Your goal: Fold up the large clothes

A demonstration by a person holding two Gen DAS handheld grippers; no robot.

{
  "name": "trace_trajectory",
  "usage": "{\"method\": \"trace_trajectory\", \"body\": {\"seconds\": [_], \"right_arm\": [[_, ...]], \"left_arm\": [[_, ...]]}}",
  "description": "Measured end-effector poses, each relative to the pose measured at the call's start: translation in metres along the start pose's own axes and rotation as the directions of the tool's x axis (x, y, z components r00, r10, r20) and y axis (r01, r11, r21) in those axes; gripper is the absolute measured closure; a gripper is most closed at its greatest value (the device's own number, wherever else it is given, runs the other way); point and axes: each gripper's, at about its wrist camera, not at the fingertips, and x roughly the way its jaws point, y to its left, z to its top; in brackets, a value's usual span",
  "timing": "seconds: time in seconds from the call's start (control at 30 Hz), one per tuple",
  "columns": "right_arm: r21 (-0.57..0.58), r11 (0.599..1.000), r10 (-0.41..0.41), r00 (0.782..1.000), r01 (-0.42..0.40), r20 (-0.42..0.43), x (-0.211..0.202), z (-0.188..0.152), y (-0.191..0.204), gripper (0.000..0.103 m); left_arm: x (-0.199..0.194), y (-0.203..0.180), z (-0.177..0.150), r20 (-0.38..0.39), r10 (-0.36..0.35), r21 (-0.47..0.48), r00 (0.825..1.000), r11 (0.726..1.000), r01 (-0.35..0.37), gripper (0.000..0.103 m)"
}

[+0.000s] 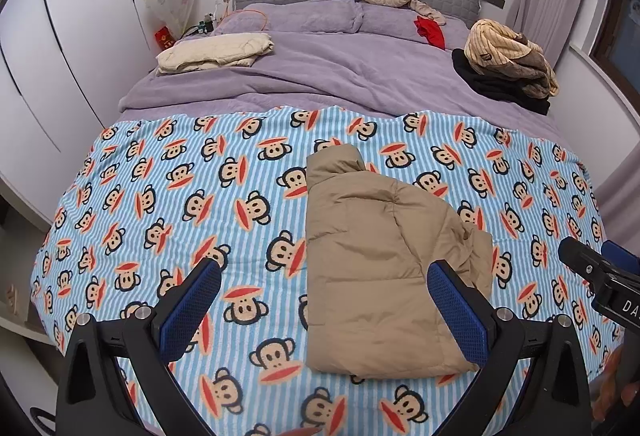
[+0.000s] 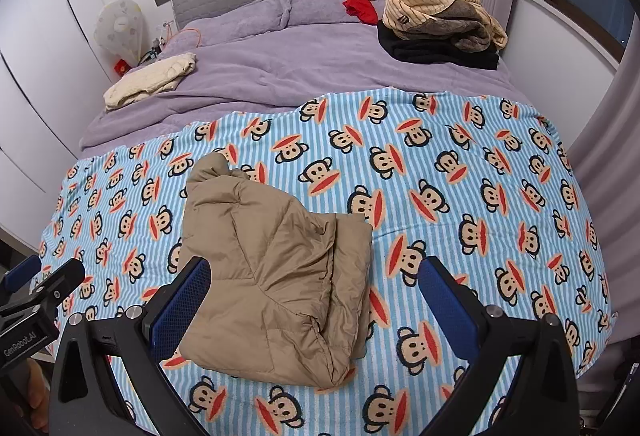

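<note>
A puffy tan quilted jacket [image 2: 276, 276] lies folded on the striped monkey-print blanket [image 2: 460, 163], between the right gripper [image 2: 316, 304] fingers; both grippers' fingers, including the left gripper [image 1: 324, 304], stand apart, empty.

Open blanket [image 1: 168, 195] all around folded jacket [image 1: 380, 268]

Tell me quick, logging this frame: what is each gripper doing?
Left gripper: open, holding nothing, above the tan puffer jacket.
Right gripper: open, holding nothing.

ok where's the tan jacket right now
The tan jacket lies folded on the monkey-print blanket at the foot of the bed, between both open grippers.
</note>
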Motion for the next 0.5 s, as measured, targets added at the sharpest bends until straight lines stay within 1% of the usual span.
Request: {"method": "trace_trajectory", "body": {"seconds": [0.5], "right_arm": [[-0.003, 1.0, 0.001, 1.0, -0.001, -0.003, 0.0003, 0.0009, -0.0012, 0.0]], "left_arm": [[0.0022, 0.0011, -0.0006, -0.002, 0.002, -0.001, 1.0, 1.0, -0.002, 0.0]]}}
